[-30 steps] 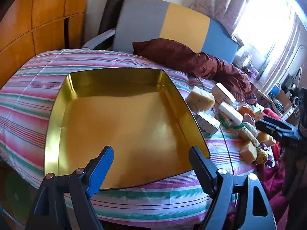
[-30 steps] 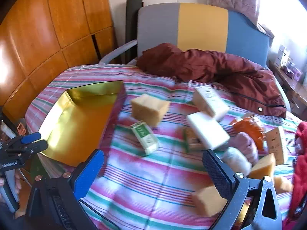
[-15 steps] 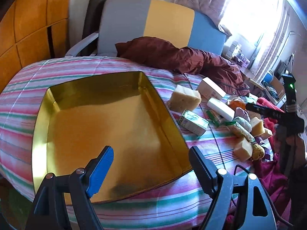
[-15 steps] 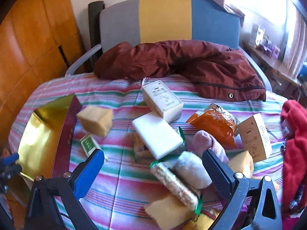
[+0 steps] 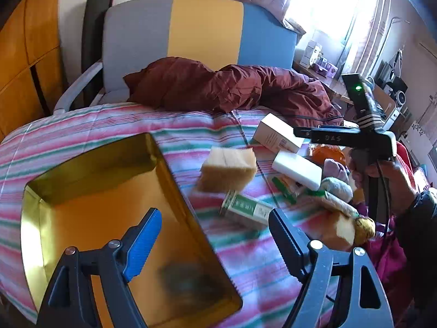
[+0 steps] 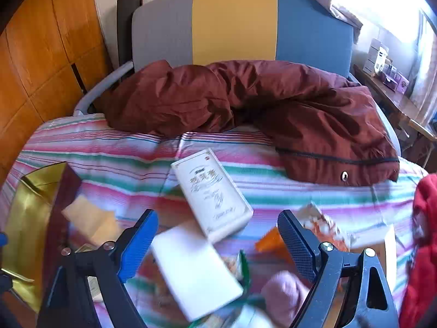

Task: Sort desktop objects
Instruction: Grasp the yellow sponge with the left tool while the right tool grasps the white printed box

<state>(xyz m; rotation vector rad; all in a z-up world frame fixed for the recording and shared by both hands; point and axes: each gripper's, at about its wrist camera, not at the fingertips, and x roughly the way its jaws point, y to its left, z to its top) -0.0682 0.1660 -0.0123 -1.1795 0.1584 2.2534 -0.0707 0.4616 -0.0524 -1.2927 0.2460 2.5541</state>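
Here the white block point(image 6: 195, 269) lies low in the right wrist frame between the right gripper's point(image 6: 215, 242) jaws, just closing yet not touching it, while the left gripper point(image 5: 214, 236) hangs open, empty, over the gold tray's point(image 5: 174, 180) rim.

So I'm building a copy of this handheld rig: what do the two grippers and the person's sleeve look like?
Each gripper is a black plastic frame with silver bolts. On both the left gripper and the right gripper, one finger has a ribbed blue pad and the other a textured black one. From the side, the right gripper shows a green light and a black cable. The sleeve is dark.
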